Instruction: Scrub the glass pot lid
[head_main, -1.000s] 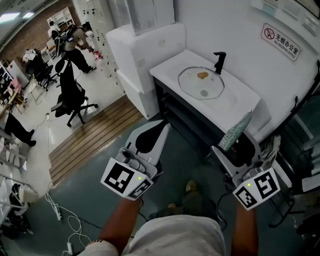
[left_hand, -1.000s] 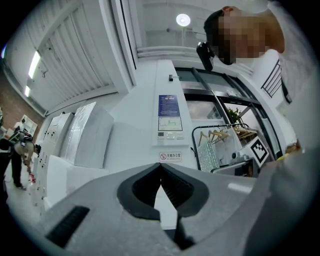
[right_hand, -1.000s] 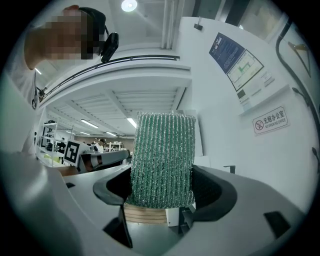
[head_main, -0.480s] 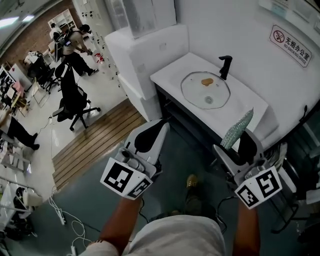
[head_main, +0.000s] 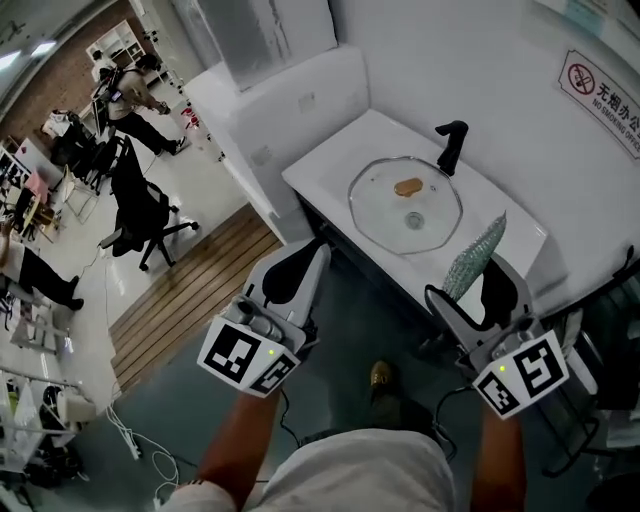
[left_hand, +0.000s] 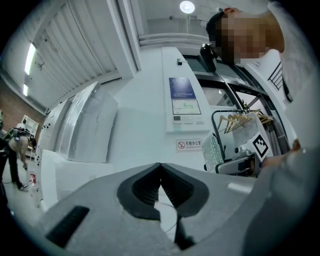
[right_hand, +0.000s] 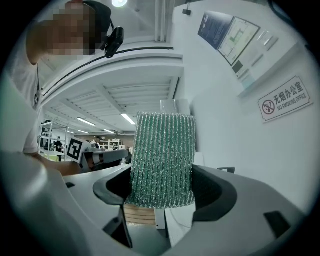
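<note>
The round glass pot lid (head_main: 380, 210) lies flat on the white counter (head_main: 320, 170), with a brown smear (head_main: 407, 187) on it and its knob (head_main: 414, 221) near the middle. My left gripper (head_main: 318, 250) is shut and empty, held in the air short of the counter's near edge; in its own view the jaws (left_hand: 160, 166) meet at the tip. My right gripper (head_main: 470, 292) is shut on a green glittery scrub sponge (head_main: 474, 257), which sticks up out of the jaws (right_hand: 162, 190). The sponge (right_hand: 162, 157) fills the middle of the right gripper view. Neither gripper touches the lid.
A black tap-like fixture (head_main: 450, 146) stands behind the lid by the wall. Large white blocks (head_main: 270, 110) adjoin the counter's left end. A no-smoking sign (head_main: 600, 90) hangs on the wall. A black office chair (head_main: 140, 205), wooden decking (head_main: 190, 290) and floor cables (head_main: 130, 440) lie to the left.
The counter and lid have drifted lower and left in the head view and look nearer. Both grippers keep the same pose, and the sponge stays clamped.
</note>
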